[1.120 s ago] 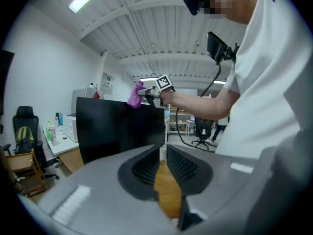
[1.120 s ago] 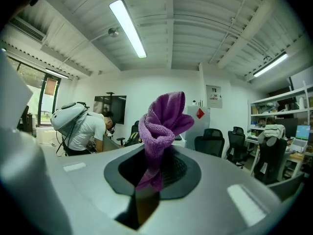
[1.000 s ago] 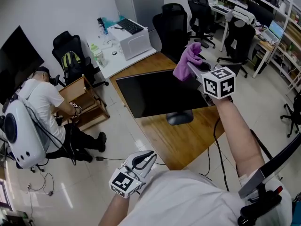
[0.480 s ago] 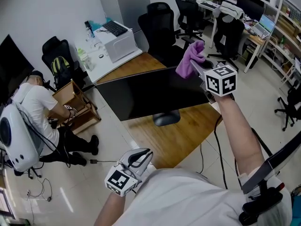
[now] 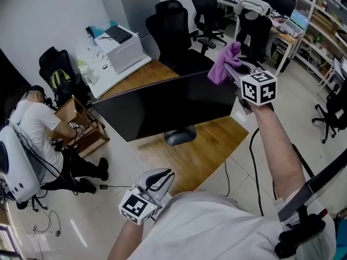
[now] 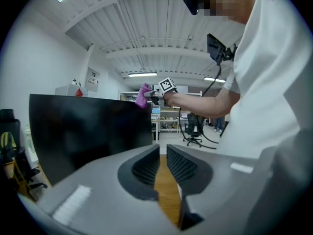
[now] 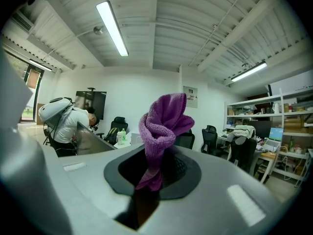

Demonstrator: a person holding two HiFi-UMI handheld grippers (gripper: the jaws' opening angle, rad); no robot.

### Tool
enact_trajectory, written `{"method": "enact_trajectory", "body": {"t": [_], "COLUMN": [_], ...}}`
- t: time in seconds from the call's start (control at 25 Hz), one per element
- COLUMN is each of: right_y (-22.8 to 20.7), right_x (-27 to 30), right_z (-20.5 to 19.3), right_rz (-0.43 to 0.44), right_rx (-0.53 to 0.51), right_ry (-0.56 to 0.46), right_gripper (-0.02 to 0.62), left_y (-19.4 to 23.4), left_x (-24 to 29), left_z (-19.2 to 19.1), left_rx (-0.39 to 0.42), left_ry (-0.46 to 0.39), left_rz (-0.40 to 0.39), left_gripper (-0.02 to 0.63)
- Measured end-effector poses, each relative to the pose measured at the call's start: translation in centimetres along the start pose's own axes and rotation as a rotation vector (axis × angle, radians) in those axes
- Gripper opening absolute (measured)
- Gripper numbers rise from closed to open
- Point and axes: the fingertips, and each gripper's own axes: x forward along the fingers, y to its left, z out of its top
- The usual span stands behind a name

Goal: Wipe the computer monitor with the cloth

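A black computer monitor (image 5: pixel 168 107) stands on a wooden table (image 5: pixel 206 150), its dark screen facing me. My right gripper (image 5: pixel 232 70) is raised at the monitor's top right corner, shut on a purple cloth (image 5: pixel 224 64) that bunches up out of its jaws. In the right gripper view the cloth (image 7: pixel 161 124) stands up between the fingers of that gripper (image 7: pixel 155 175). My left gripper (image 5: pixel 157 180) hangs low by my body, jaws close together with nothing between them. From the left gripper (image 6: pixel 162 163) view I see the monitor (image 6: pixel 88 131) and the cloth (image 6: pixel 143 95) at its upper edge.
A person (image 5: pixel 38 123) crouches at the left beside a wooden cabinet (image 5: pixel 81 118). A white desk (image 5: pixel 116 45) with a keyboard stands behind the table. Black office chairs (image 5: pixel 173 26) stand beyond the monitor, and shelves (image 5: pixel 303 10) line the far right.
My right gripper has stayed up by the monitor's top right corner with the cloth. The head view has swung, so the monitor sits further left. The left gripper barely moved.
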Motion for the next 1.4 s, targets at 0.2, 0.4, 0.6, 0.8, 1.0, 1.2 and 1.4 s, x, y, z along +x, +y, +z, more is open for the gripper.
{"method": "enact_trajectory", "body": {"t": [0.2, 0.4, 0.6, 0.8, 1.0, 1.2, 1.4], "right_y": [-2.5, -5.5, -7.9, -8.9, -9.0, -9.0, -8.5], "right_x": [-1.0, -2.6, -4.3, -4.9, -5.1, -5.5, -5.2], "right_z": [-0.4, -0.9, -1.4, -2.8, -4.4, -5.4, -7.6], "right_rz": [-0.027, -0.067, -0.108, -0.122, -0.121, -0.129, -0.122], "right_rx": [-0.003, -0.007, -0.016, -0.011, 0.001, 0.021, 0.038], "right_ry": [0.003, 0.006, 0.002, 0.015, 0.016, -0.005, 0.019], "right_gripper": [0.054, 0.054, 0.054, 0.054, 0.052, 0.052, 0.052], "left_y": [0.2, -0.9, -1.6, -1.9, -2.2, -2.2, -2.0], "left_x": [1.1, 2.7, 4.0, 4.7, 5.1, 5.1, 5.0], "left_z": [0.0, 0.2, 0.5, 0.4, 0.6, 1.3, 0.8], "left_rx": [0.022, 0.012, 0.009, 0.014, 0.024, 0.017, 0.026], "left_ry": [0.011, 0.015, 0.009, 0.011, 0.032, 0.042, 0.04], "left_rz": [0.001, -0.022, -0.028, -0.035, -0.03, -0.005, -0.004], "left_gripper": [0.064, 0.064, 0.064, 0.064, 0.064, 0.064, 0.064]}}
